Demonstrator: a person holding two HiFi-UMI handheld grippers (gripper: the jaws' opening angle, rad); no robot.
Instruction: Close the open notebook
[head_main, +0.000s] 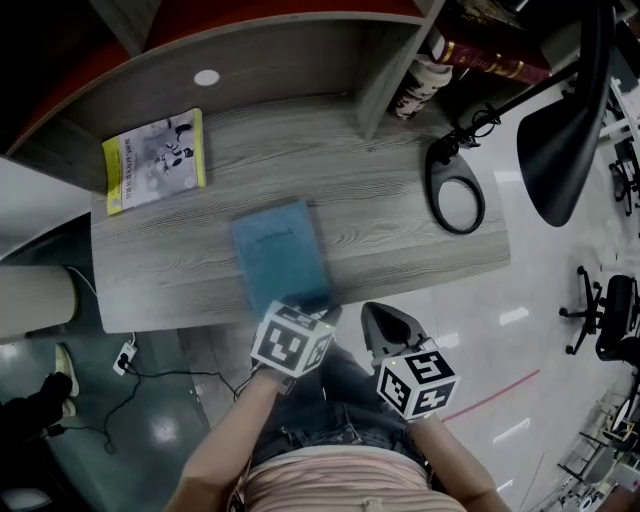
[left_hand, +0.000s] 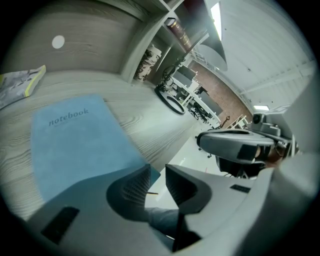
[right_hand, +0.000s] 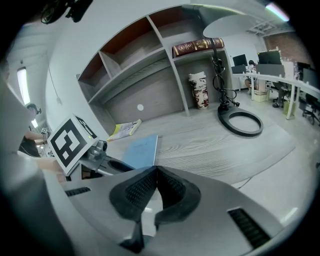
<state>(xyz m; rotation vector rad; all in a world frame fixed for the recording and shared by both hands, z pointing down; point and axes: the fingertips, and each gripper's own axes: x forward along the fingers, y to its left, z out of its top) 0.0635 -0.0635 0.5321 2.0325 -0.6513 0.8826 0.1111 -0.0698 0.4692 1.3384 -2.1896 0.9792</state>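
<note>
A curved grey desk (head_main: 400, 230) of wood-grain laminate stands against a matching back panel with open shelves, over a glossy pale floor (head_main: 480, 340) where a white power strip (head_main: 125, 355) trails dark cable. A black office chair (head_main: 610, 320) sits off to the person's right.

The blue notebook (head_main: 280, 255) lies flat and closed near the desk's front edge, its matte cover lettered "notebook". A thin yellow-edged booklet (head_main: 155, 160) lies well apart from it, toward the back left. At the right end rests a black ring-shaped lamp base (head_main: 431, 190), with the lamp's dark shade (head_main: 565, 130) hanging above the floor beyond. A dark red, gilt-banded book (head_main: 495, 62) lies on a shelf above a patterned canister (head_main: 412, 90).

The left gripper (head_main: 312, 308) hovers at the notebook's near edge, its ribbed jaws a narrow gap apart and clamped on nothing; a corner of the cover shows just past one jaw tip. The right gripper (head_main: 385, 322) is held off the desk's front edge, its jaw tips pressed together with nothing between them.
</note>
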